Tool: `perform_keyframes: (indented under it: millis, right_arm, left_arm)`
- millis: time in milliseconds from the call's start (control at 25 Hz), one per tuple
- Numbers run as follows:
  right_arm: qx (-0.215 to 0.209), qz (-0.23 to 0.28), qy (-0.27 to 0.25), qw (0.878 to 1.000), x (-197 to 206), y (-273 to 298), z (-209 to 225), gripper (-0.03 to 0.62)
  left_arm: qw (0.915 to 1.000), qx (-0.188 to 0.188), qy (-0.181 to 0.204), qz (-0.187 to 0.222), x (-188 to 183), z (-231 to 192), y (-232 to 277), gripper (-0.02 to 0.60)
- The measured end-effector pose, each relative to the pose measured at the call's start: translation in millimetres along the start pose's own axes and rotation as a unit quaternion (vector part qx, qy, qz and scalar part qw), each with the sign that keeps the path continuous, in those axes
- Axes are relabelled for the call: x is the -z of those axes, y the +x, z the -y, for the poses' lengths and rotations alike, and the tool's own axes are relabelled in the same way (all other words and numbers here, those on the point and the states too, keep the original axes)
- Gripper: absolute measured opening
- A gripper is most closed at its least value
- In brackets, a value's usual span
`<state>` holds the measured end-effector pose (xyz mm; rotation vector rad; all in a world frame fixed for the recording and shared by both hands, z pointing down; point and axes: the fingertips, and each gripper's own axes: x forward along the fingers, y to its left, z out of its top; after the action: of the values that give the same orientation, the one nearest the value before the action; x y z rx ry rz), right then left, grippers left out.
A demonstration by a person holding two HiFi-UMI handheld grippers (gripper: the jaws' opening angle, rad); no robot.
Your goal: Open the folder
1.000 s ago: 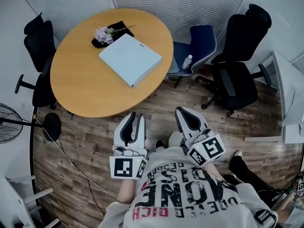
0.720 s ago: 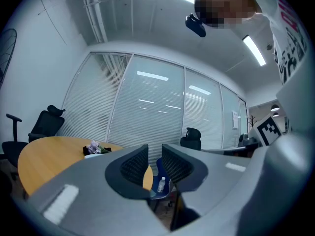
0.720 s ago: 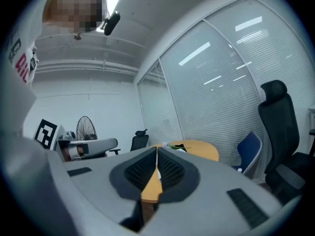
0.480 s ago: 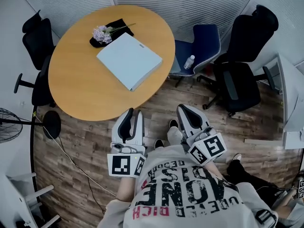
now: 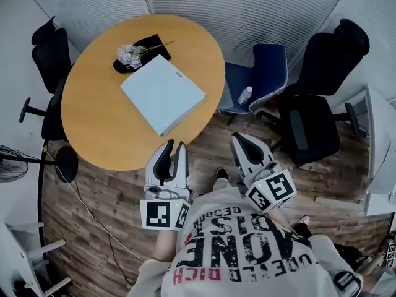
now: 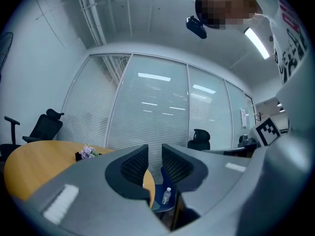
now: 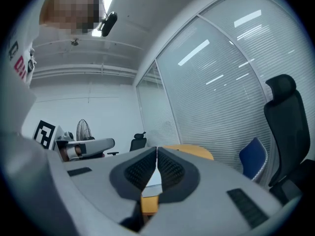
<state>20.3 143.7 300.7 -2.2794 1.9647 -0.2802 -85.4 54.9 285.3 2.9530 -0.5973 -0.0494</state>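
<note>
The folder (image 5: 163, 93), pale blue-white and closed, lies flat on the round wooden table (image 5: 99, 116). Both grippers hover level over the floor just short of the table's near edge, apart from the folder. My left gripper (image 5: 174, 148) points at that edge with a clear gap between its jaws and nothing in it; in the left gripper view (image 6: 155, 154) the table (image 6: 29, 156) lies ahead to the left. My right gripper (image 5: 239, 141) is further right, its tips touching. Past its shut jaws (image 7: 156, 150), the right gripper view shows a white sliver of the folder (image 7: 151, 179).
A sprig of purple flowers (image 5: 131, 54) on a black cloth lies at the table's far side. A blue chair (image 5: 263, 73) with a water bottle (image 5: 245, 95) on its seat stands right of the table. Black office chairs (image 5: 312, 107) flank both sides. A fan (image 5: 9, 163) is at left.
Both grippers have moved forward toward the table, whose near edge and folder are now closer to them. Neither gripper's jaws have visibly changed.
</note>
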Motion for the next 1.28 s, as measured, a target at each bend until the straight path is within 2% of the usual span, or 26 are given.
perform_keyframes:
  millis: [320, 520, 760, 1040, 1280]
  right_arm:
    - [-0.035, 0.003, -0.003, 0.999, -15, 11, 45, 0.013]
    - [-0.059, 0.0, 0.0, 0.998, -14, 17, 63, 0.014]
    - [-0.069, -0.005, -0.001, 0.998, -11, 19, 73, 0.012]
    - [-0.063, -0.005, 0.002, 0.998, -13, 23, 87, 0.012]
    - [-0.06, -0.013, 0.008, 0.998, -7, 31, 96, 0.012]
  left_arm:
    - [0.9989, -0.045, 0.011, -0.004, 3, 15, 38, 0.094]
    - [0.997, -0.078, 0.002, 0.004, 4, 15, 47, 0.094]
    - [0.9959, -0.09, -0.004, 0.006, 5, 19, 51, 0.094]
    - [0.9953, -0.097, 0.004, 0.003, 5, 17, 62, 0.094]
    - [0.9953, -0.097, -0.005, -0.006, 13, 13, 73, 0.094]
